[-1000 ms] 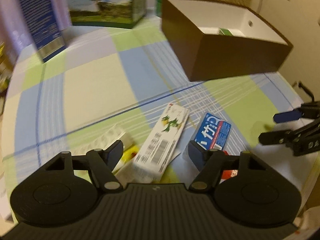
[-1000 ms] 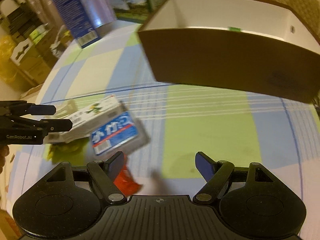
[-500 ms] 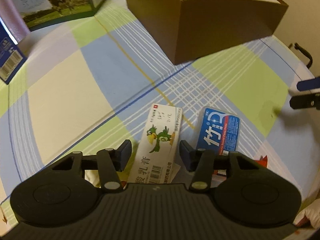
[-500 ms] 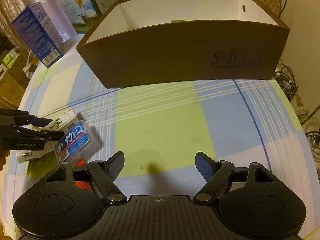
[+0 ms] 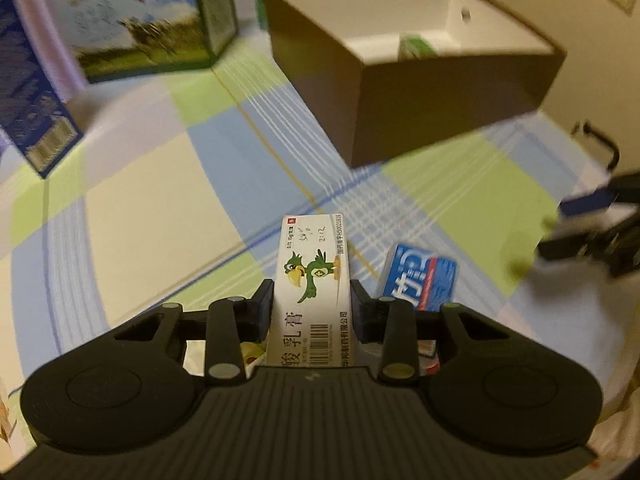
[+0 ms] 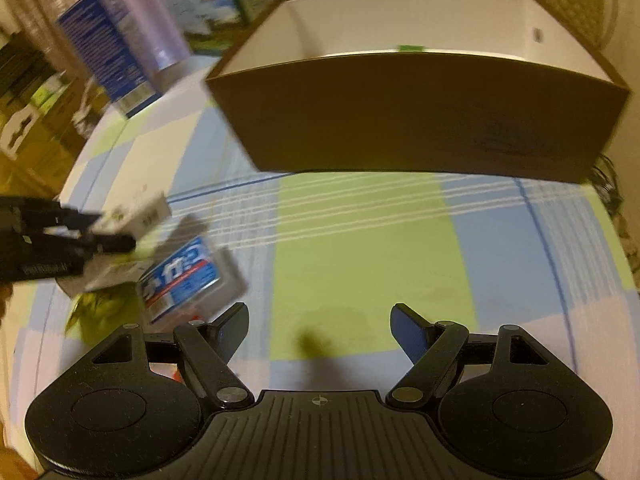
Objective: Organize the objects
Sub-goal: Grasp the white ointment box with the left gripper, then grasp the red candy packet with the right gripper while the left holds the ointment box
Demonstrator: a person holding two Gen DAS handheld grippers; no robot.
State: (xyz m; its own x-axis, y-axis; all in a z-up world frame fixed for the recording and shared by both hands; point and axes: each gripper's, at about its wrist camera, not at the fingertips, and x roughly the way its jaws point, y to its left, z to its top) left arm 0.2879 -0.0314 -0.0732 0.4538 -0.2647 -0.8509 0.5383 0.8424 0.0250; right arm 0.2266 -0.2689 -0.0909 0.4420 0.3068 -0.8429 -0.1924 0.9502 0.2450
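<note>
My left gripper (image 5: 312, 304) is shut on a long white ointment box with a green parrot (image 5: 312, 276), lifted a little off the checked tablecloth. The same white box (image 6: 136, 216) shows at the left of the right wrist view, clamped by the left gripper (image 6: 108, 232). A blue and white toothpaste box (image 5: 420, 280) lies on the cloth just right of it, also seen as the blue box (image 6: 188, 276). My right gripper (image 6: 320, 328) stands open over bare cloth, nothing between its fingers. The brown box with a white inside (image 5: 440, 108) stands beyond, holding a green item (image 5: 416, 46).
A milk carton with a cow picture (image 5: 140, 24) and a dark blue carton (image 5: 28, 92) stand at the far left. Small yellow and red packets (image 5: 252, 352) lie under the left gripper. The table edge (image 6: 624, 240) runs close on the right.
The left gripper has closed on the white parrot box and raised it. The right gripper has shifted back toward the blue box, staying open.
</note>
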